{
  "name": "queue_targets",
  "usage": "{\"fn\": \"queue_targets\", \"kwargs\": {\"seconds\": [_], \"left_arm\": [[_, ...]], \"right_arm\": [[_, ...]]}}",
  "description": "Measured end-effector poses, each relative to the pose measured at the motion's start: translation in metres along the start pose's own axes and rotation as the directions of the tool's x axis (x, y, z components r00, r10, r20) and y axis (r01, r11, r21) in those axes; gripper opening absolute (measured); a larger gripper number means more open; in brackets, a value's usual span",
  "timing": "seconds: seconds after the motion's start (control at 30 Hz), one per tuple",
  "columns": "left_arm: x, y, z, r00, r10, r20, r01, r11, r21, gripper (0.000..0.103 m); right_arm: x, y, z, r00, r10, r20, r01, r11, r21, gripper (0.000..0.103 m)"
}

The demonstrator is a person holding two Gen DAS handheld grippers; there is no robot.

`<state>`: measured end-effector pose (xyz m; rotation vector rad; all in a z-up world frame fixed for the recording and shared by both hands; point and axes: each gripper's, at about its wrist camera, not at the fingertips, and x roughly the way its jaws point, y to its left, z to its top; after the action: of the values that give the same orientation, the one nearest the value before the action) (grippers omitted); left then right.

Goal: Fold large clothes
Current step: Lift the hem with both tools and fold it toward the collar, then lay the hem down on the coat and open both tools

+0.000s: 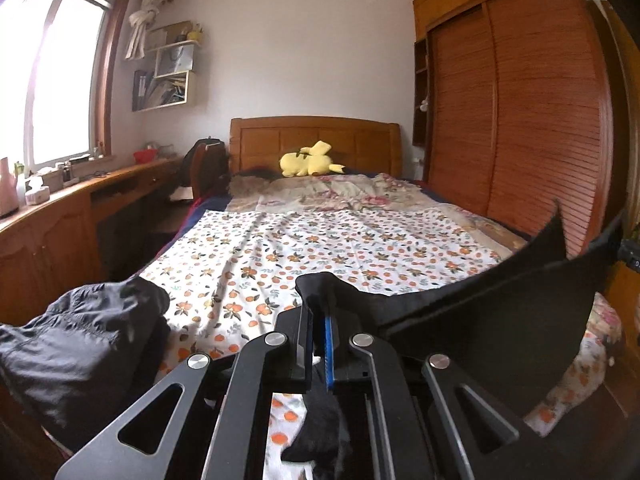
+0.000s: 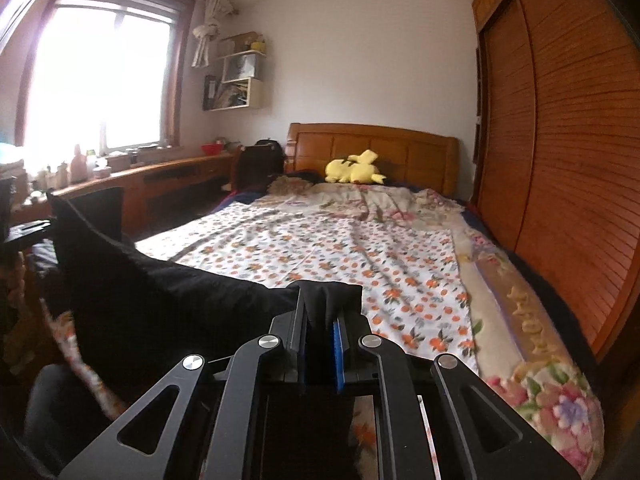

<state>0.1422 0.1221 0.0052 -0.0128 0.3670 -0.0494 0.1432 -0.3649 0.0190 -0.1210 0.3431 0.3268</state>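
Note:
A large black garment [image 1: 492,320] is stretched in the air between my two grippers above the foot of the bed. My left gripper [image 1: 320,312] is shut on one end of it; the cloth runs off to the right and hangs below the fingers. My right gripper [image 2: 322,312] is shut on the other end [image 2: 168,304], which runs off to the left. The bed's white sheet with orange flowers [image 1: 312,248] lies flat below and ahead of both grippers [image 2: 340,252].
A crumpled dark garment [image 1: 80,344] lies at the bed's near left corner. A yellow plush toy [image 1: 308,162] sits by the wooden headboard [image 2: 372,140]. A wooden desk with bottles [image 1: 60,208] runs along the left wall. A slatted wardrobe [image 2: 568,160] lines the right side.

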Motion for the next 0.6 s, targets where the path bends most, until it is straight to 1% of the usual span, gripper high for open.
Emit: {"fn": "queue_targets", "kwargs": {"seconds": [0.13, 0.23, 0.37, 0.47, 0.5, 0.53, 0.57, 0.6], "left_arm": [[0.045, 0.011, 0.008, 1.000, 0.007, -0.009, -0.008, 1.000, -0.027, 0.005], [0.073, 0.015, 0.017, 1.000, 0.013, -0.007, -0.013, 0.999, -0.033, 0.005], [0.115, 0.023, 0.029, 1.000, 0.019, -0.004, -0.020, 0.999, -0.035, 0.005], [0.144, 0.025, 0.033, 1.000, 0.022, -0.005, -0.023, 0.999, -0.039, 0.005], [0.155, 0.027, 0.032, 1.000, 0.027, -0.008, -0.028, 0.999, -0.041, 0.009], [0.161, 0.029, 0.032, 0.999, 0.030, -0.010, -0.031, 0.999, -0.042, 0.010], [0.170, 0.031, 0.030, 0.999, 0.025, -0.023, -0.026, 0.999, -0.045, 0.018], [0.175, 0.032, 0.029, 0.999, 0.031, -0.030, -0.032, 0.998, -0.045, 0.041]], "right_arm": [[0.052, -0.004, 0.009, 0.998, -0.056, -0.007, 0.056, 0.998, -0.027, 0.009], [0.093, -0.006, 0.017, 0.995, -0.095, -0.013, 0.094, 0.993, -0.069, 0.008], [0.156, -0.016, 0.026, 0.991, -0.116, -0.060, 0.112, 0.991, -0.068, 0.008], [0.197, -0.022, 0.025, 0.986, -0.136, -0.098, 0.129, 0.989, -0.069, 0.008], [0.210, -0.024, 0.023, 0.983, -0.141, -0.116, 0.134, 0.989, -0.069, 0.008], [0.221, -0.024, 0.021, 0.981, -0.146, -0.131, 0.137, 0.988, -0.072, 0.008], [0.233, -0.024, 0.018, 0.977, -0.150, -0.151, 0.140, 0.987, -0.074, 0.009], [0.250, -0.023, 0.012, 0.971, -0.155, -0.181, 0.144, 0.987, -0.072, 0.009]]}}
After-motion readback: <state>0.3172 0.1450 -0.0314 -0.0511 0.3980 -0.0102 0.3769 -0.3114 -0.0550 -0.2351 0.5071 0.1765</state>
